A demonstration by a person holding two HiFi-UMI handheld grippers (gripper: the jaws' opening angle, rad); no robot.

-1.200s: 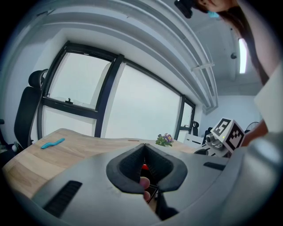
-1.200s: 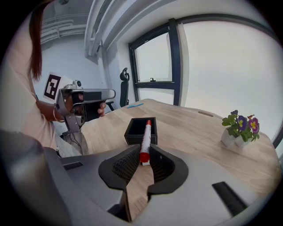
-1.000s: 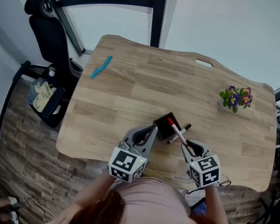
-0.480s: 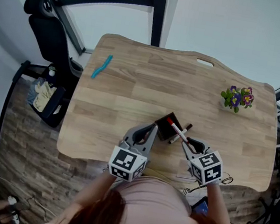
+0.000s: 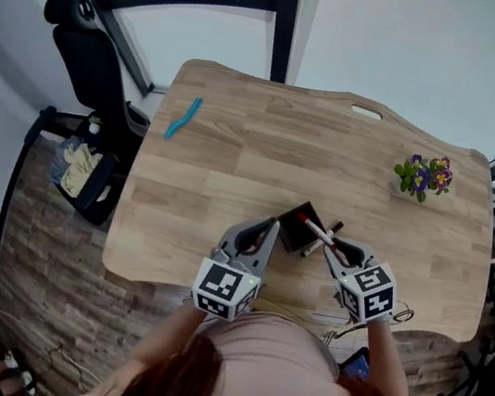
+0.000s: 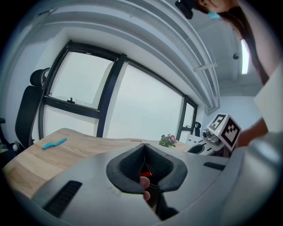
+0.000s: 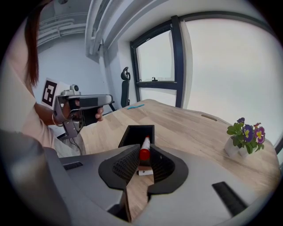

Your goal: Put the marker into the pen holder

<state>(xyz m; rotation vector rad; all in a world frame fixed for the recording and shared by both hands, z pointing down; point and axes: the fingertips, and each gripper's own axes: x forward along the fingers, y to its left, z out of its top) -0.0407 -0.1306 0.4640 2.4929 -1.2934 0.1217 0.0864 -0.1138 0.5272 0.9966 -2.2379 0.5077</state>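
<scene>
A black square pen holder [image 5: 295, 229] stands on the wooden table [image 5: 235, 162] near its front edge. My right gripper [image 5: 331, 247] is shut on a white marker [image 5: 317, 232] with a red cap. The marker slants up and left, its cap over the holder's right rim. In the right gripper view the red cap [image 7: 144, 153] sticks out between the pads, with the holder [image 7: 138, 134] just beyond it. A second marker [image 5: 326, 237] lies on the table under the held one. My left gripper [image 5: 270, 227] is shut with nothing held, its tips at the holder's left side.
A small pot of purple flowers [image 5: 418, 177] stands at the far right of the table. A blue strip [image 5: 182, 117] lies at the far left. A black office chair [image 5: 87, 62] stands left of the table. Cables [image 5: 392, 315] hang off the front right edge.
The right gripper and marker have shifted slightly right and the marker lies a little flatter, its cap still at the holder. The left gripper has stayed put.
</scene>
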